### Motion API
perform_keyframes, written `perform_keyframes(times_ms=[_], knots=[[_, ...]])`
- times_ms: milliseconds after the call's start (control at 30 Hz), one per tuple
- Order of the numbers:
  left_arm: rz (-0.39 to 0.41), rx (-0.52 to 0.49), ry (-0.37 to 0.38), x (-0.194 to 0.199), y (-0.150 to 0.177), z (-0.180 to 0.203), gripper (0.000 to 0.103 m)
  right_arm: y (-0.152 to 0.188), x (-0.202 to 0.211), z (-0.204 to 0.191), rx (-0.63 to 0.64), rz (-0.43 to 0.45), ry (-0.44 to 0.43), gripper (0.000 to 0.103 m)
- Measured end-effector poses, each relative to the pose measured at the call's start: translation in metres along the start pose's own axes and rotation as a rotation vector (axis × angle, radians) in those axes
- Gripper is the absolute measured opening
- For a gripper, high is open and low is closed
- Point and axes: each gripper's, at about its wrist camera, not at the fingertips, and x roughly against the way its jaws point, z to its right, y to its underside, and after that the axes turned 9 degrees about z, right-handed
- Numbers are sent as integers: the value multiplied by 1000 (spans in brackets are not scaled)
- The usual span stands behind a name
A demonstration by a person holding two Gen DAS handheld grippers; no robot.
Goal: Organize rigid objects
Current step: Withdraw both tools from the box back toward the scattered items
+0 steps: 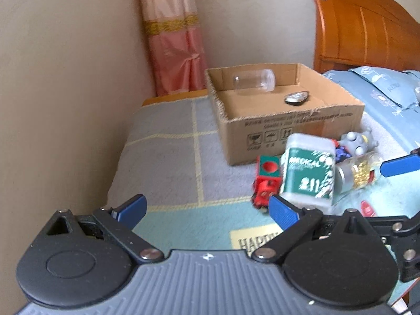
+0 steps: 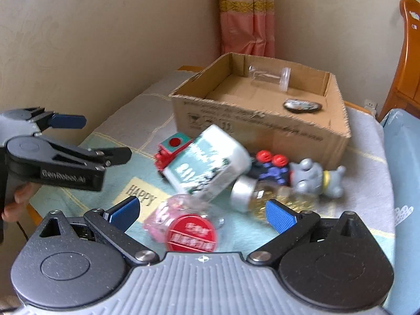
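Both your grippers, left gripper and right gripper, gape empty; cardboard box holds two items; six remain on the bed

The white and green tub is smeared by motion in the right wrist view, its print unreadable there; in the left wrist view only "MEDICAL" comes through. It hides most of the red toy train and part of the silver-capped jar behind it. The small print on the cardboard box is too blurred to read. The dark oval item inside the box is perhaps a dish; I cannot tell. The wooden headboard runs off the frame's right edge. The pink container beneath the red lid is blurred.
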Motion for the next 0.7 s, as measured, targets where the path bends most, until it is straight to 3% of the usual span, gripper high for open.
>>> perform_keyframes(times_ms=[333,500,700], knots=[[-17,71,1,4,14,-17,99,11,-25,-1,-98,-40,109,103],[-27,68,16,2,16,-13,99,22,-22,9,-136,-44,142,103],[-36,42,61,0,17,-2,99,42,-22,25,-113,-81,242,103]])
